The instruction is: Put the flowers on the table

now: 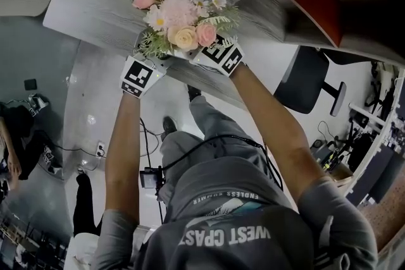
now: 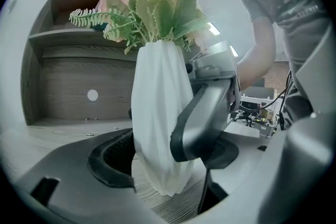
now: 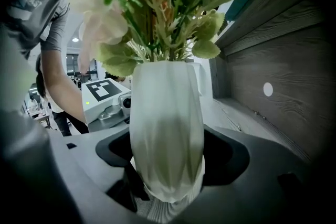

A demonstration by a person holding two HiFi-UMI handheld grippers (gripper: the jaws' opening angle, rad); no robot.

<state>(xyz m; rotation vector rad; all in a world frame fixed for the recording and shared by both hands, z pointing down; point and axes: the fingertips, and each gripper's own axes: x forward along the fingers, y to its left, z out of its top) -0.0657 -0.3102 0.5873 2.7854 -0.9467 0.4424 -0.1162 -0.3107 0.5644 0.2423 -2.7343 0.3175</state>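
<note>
A bouquet of pink, cream and white flowers [image 1: 180,16] stands in a white ribbed vase [image 2: 157,113], over the near edge of the grey wood-grain table [image 1: 95,3]. My left gripper [image 1: 155,60] and right gripper [image 1: 202,54] hold the vase from opposite sides, low on its body. In the left gripper view my left gripper [image 2: 165,162] is shut on the vase, and a grey finger [image 2: 202,113] of the right one crosses in front. The right gripper [image 3: 167,160] is likewise shut on the vase [image 3: 165,113], whose base meets the wood-grain top [image 3: 160,212].
A wooden shelf unit with a back panel [image 2: 79,86] rises behind the table. A black office chair [image 1: 304,82] stands to the right beside a red panel [image 1: 313,0]. Cables and a small black box [image 1: 150,177] lie on the floor by the person's legs.
</note>
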